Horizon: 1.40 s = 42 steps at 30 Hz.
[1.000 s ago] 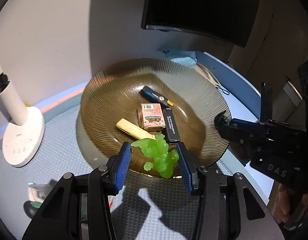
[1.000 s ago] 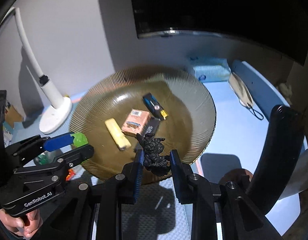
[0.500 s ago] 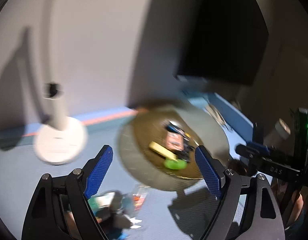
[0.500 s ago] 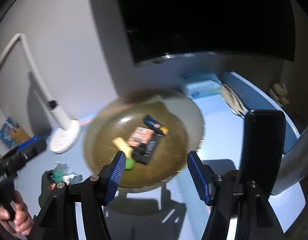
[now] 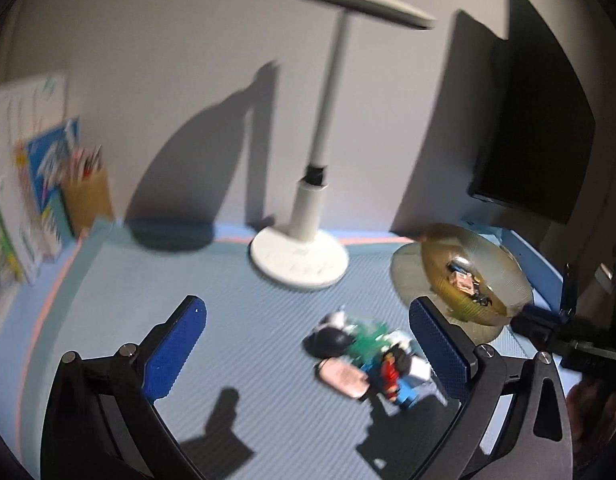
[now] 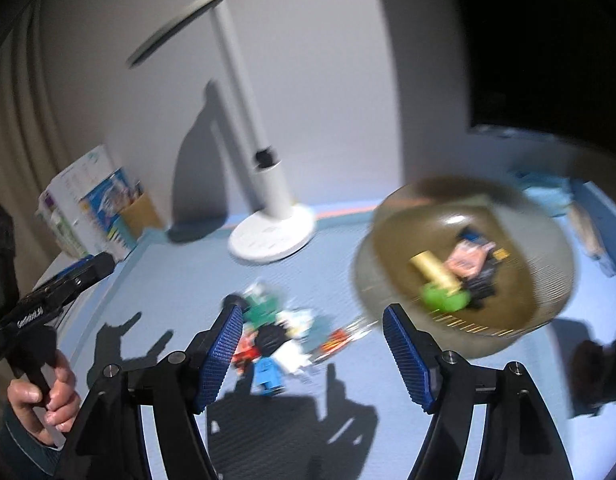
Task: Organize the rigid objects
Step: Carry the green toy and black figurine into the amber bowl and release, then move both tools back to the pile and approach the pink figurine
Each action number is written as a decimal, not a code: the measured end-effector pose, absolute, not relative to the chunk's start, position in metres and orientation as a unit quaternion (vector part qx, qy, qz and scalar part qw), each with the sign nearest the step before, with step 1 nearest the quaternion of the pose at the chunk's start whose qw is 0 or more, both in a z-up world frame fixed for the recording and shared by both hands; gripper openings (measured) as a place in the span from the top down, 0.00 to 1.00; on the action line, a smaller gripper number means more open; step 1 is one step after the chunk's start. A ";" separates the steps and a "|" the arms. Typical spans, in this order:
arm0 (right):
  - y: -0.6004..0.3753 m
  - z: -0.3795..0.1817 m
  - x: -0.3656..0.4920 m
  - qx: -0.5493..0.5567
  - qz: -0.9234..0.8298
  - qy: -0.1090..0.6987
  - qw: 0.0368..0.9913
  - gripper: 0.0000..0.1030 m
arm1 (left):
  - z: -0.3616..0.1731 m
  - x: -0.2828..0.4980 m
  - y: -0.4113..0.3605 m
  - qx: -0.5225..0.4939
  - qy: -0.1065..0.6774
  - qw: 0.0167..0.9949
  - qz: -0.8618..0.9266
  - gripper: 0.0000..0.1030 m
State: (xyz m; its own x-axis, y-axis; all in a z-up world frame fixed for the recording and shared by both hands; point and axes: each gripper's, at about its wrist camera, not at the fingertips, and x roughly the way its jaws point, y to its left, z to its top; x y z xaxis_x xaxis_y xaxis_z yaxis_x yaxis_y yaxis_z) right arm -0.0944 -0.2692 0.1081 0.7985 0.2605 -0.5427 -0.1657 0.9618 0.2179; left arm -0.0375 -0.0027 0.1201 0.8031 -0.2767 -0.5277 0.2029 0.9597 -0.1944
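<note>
Over the mat, both tools, formerly gripping figures, are opening empty.

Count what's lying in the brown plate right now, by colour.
Yellow: 1, the bar
Green: 1, the figure
Pink-orange: 1, the box
Blue: 1, the small piece
Black: 2, the dark pieces, blurred together
Total: 6 in the plate; motion blur leaves the black count uncertain.

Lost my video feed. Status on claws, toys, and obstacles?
Both claws, left and right, opening, empty. Green toy in amber dish; toy pile on mat. Lamp behind, clear.
</note>
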 end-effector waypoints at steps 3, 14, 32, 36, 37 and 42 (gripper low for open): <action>-0.249 0.082 -0.086 0.076 0.122 0.307 0.941 0.31 | 0.091 -0.030 0.012 -0.081 0.318 0.940 -0.095 0.01; -0.243 0.013 -0.059 0.098 0.108 0.352 0.924 0.28 | 0.020 -0.016 0.004 -0.071 0.402 0.909 -0.084 0.01; -0.211 0.006 -0.057 0.030 0.164 0.379 0.910 0.25 | 0.015 -0.013 0.000 -0.069 0.417 0.902 -0.090 0.01; -0.205 0.002 -0.054 0.012 0.162 0.392 0.906 0.36 | 0.015 -0.010 -0.011 -0.042 0.431 0.895 -0.106 0.01; -0.204 0.001 -0.053 0.009 0.158 0.394 0.905 0.39 | 0.015 -0.010 -0.016 -0.033 0.436 0.892 -0.116 0.01; -0.202 -0.002 -0.047 -0.001 0.140 0.403 0.904 0.53 | 0.021 -0.011 -0.059 0.036 0.432 0.889 -0.146 0.01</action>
